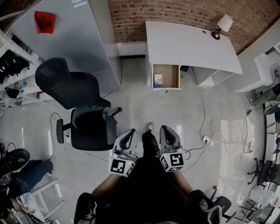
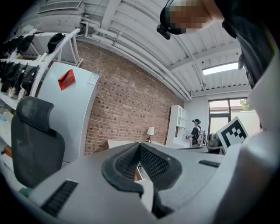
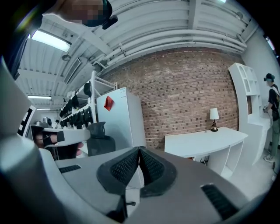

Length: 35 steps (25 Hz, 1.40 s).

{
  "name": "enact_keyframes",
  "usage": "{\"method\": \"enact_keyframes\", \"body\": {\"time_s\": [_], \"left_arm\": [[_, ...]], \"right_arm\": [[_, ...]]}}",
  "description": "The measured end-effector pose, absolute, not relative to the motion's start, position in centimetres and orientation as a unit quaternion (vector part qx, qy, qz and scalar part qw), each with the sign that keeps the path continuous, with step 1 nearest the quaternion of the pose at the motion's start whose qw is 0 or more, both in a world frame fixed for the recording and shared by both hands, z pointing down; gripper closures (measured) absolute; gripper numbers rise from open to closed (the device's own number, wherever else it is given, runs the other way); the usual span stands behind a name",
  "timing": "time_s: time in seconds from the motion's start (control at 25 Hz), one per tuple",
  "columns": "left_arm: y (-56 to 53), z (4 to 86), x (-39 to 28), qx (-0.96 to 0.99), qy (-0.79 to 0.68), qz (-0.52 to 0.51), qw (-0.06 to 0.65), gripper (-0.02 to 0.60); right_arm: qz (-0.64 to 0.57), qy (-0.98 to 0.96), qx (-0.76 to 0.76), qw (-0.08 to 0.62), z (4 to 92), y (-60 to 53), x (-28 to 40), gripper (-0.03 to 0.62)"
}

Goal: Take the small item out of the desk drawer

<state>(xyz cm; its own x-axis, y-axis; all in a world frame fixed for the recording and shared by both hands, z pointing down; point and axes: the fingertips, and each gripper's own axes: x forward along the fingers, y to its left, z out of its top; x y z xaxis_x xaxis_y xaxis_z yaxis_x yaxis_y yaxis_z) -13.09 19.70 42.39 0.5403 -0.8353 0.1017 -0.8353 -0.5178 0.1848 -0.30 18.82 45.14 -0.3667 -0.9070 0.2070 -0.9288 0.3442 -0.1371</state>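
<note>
Held low in front of the person, the left gripper (image 1: 129,136) and the right gripper (image 1: 167,133) each have their jaws pressed together on nothing, well short of the desk (image 1: 188,43). A black office chair (image 1: 83,113) stands just left of the left gripper. To the right, a power strip (image 1: 207,140) lies on the grey floor (image 1: 144,105), and a white cable (image 1: 202,105) runs from it toward the desk. Farther on, the wooden drawer (image 1: 173,76) stands pulled out under the white desk's left end. The small item (image 1: 158,80), pale in colour, lies inside against the drawer's left wall. A lamp (image 1: 222,25) stands at the desk's far right corner, before the brick wall (image 1: 183,11).
</note>
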Motion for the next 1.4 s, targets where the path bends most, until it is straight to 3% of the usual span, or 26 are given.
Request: {"method": "enact_keyframes", "body": {"time_s": [0.48, 0.84, 1.32, 1.4], "left_arm": [[3.3, 41.8, -5.7, 0.863, -0.493, 0.006, 0.108, 0.575], [-6.3, 44.6, -3.6, 0.868, -0.481, 0.017, 0.124, 0.575], [-19.5, 48.7, -3.1, 0.865, -0.471, 0.040, 0.167, 0.575], [-21.2, 50.1, -3.8, 0.864, -0.471, 0.045, 0.171, 0.575]], "right_arm": [[0.112, -0.825, 0.549, 0.073, 47.0, 0.9, 7.7, 0.568], [0.141, -0.811, 0.560, 0.095, 51.9, -9.5, 9.2, 0.568], [0.235, -0.775, 0.554, 0.193, 66.8, -21.7, 9.5, 0.562], [0.255, -0.766, 0.551, 0.210, 71.0, -23.7, 9.0, 0.530]]}}
